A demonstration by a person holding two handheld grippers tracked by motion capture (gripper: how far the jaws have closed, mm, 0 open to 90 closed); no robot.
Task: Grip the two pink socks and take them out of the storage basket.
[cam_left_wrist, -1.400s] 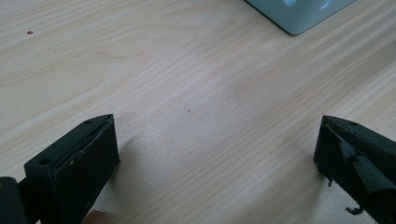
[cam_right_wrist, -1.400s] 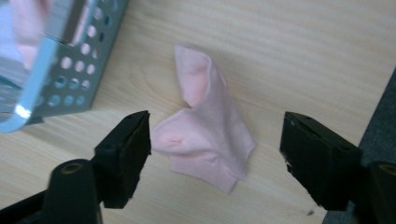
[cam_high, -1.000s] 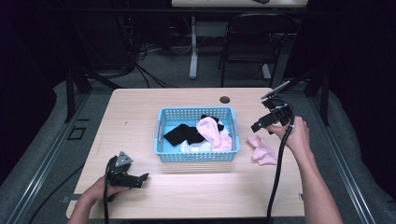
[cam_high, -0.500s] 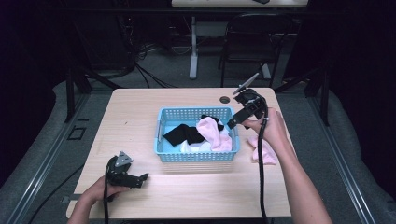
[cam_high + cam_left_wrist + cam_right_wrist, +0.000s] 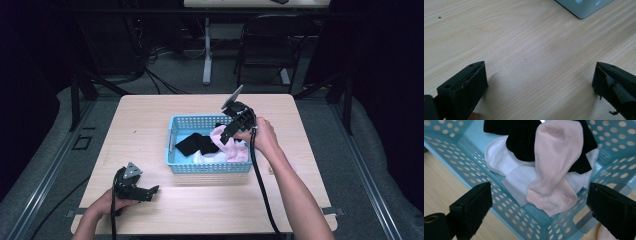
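1. The right tongs (image 5: 226,134) hung over the blue perforated basket (image 5: 172,150), jaws spread wide and empty.
2. Directly ahead of them, between the jaw tips in the right gripper view, lay the pink sock (image 5: 554,167), draped on top of a black sock (image 5: 524,137) and a white sock (image 5: 510,170); its long axis ran away from the tongs.
3. The left tongs (image 5: 145,191) rested on the counter (image 5: 150,115), wide open and empty, well apart from the basket, so the right hand (image 5: 262,137) was far nearer.

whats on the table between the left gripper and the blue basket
Nothing: in the high view, only bare wood separates the left gripper from the blue basket. The left gripper view shows the same bare stretch up to the basket's corner.
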